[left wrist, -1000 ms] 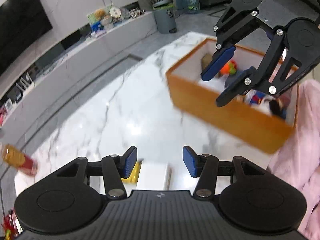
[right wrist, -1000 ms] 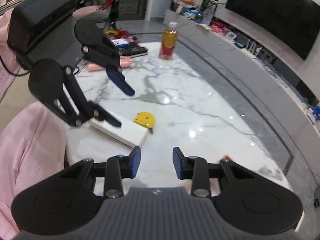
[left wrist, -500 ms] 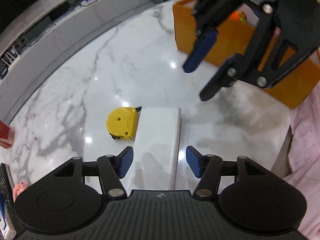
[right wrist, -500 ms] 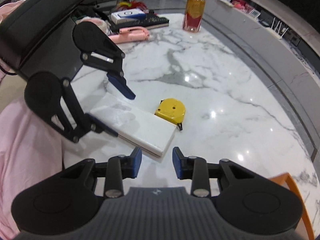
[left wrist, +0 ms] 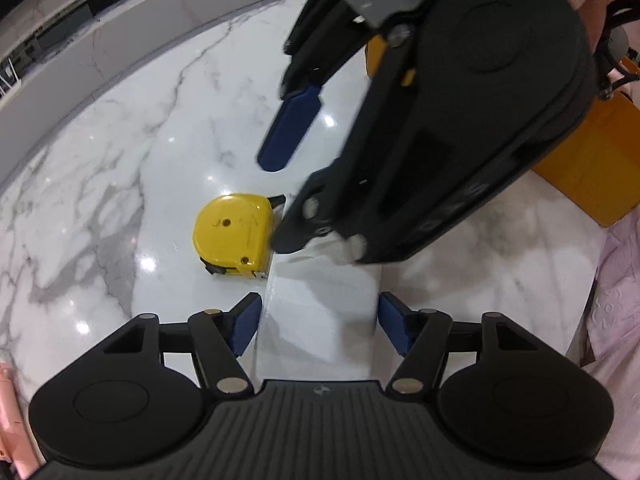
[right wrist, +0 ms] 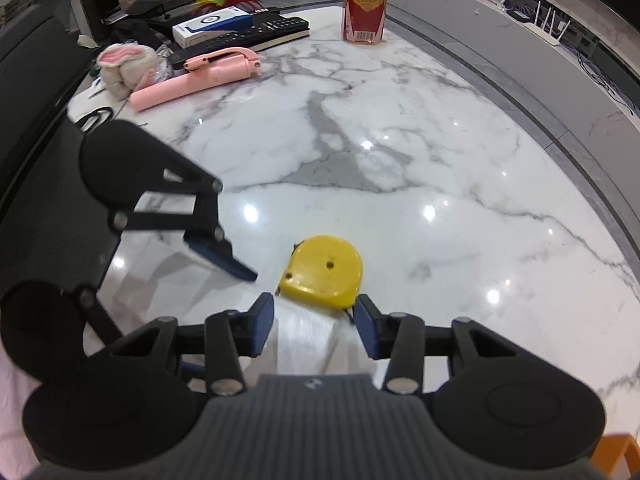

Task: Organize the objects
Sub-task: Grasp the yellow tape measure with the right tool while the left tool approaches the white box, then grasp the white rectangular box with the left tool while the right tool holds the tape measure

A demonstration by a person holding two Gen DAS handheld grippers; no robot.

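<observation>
the white box [left wrist: 320, 304] lies flat on the marble bench [left wrist: 120, 140], near the edge closest to the person, with a yellow tape measure [left wrist: 232, 234] just beside its long side, seemingly touching it. the near end of the box runs under the left tool [left wrist: 318, 326], whose blue pads stand spread on either side of the box, close to its edges but not pressing on it as far as can be seen. the far end of the box is covered by the right tool [left wrist: 276, 200], which fills the upper right of the left wrist view; one of its blue fingers [left wrist: 290, 130] hangs in the air above the bench, the other is down at the box's end, and whether it touches is hidden. from the right wrist view the right tool [right wrist: 314, 330] is open too, its pads either side of a blurred white corner of the box [right wrist: 304, 340], the tape measure [right wrist: 324, 272] just ahead. the left tool [right wrist: 224, 260] shows here only partly, smeared and dark at the left.

beyond, an orange bin [left wrist: 580, 160] is largely blocked by the right tool. at the bench's far end stand a drink bottle [right wrist: 366, 4] with its top cut off, a pink handle-like object [right wrist: 196, 76], a remote control [right wrist: 256, 32] and a white and blue carton [right wrist: 212, 24]. pink cloth [left wrist: 616, 300] borders the bench.
</observation>
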